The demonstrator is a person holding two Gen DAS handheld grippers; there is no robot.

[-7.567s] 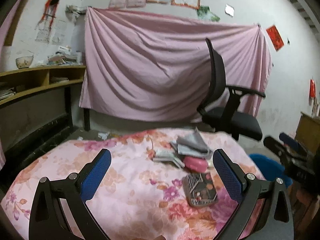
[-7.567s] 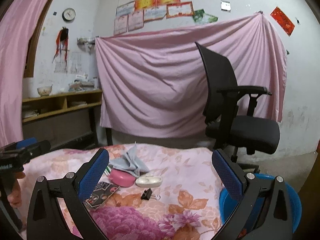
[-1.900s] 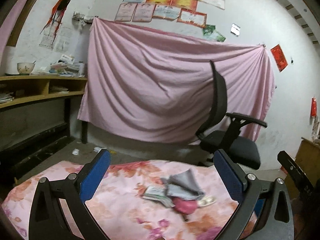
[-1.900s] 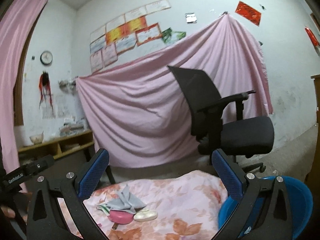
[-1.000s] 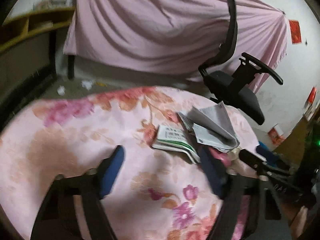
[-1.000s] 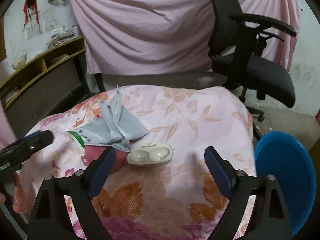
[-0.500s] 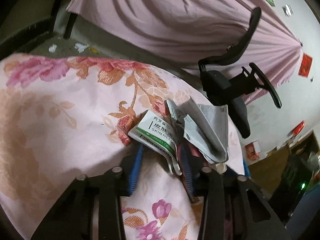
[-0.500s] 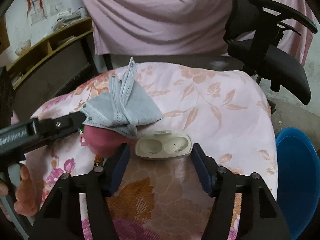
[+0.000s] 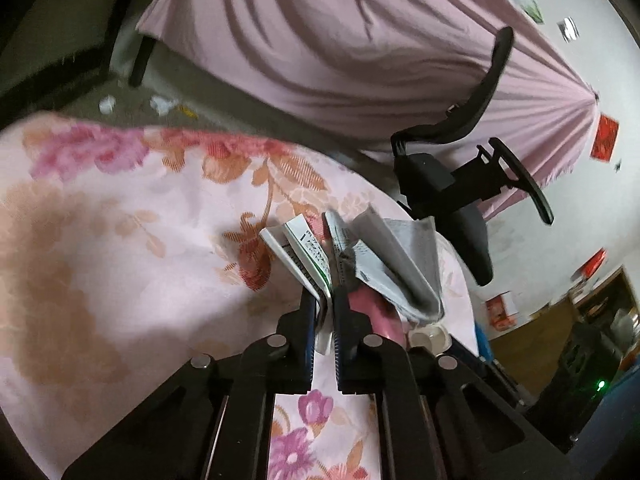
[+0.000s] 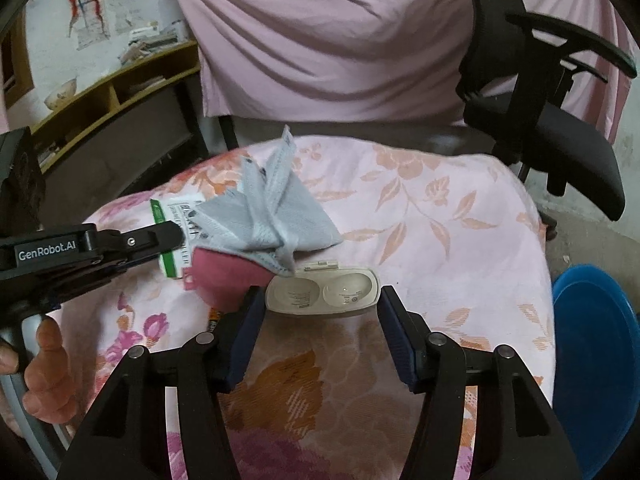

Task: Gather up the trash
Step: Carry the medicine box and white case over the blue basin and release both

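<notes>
— Left claw (image 9: 324,312)?
— Mine was closed on the green-and-white packet (image 9: 306,258), at the pile's edge on the floral cloth (image 9: 120,240).
— Right claw (image 10: 322,322)?
— Open wide, straddling the cream case (image 10: 322,290) beside the grey mask (image 10: 266,216).

gripper (image 10: 322,322): black frame | blue pads | silver screws | white GenRobot.AI lettering | bare skin

Pile near the bed's (image 10: 460,240) far edge

Mask (image 10: 272,216) lies on the pouch (image 10: 224,272) and box (image 10: 172,236); case (image 10: 322,290) just right of the pouch. Chair (image 10: 560,128) stands beyond the far-right corner, basin (image 10: 592,352) off the right edge.
</notes>
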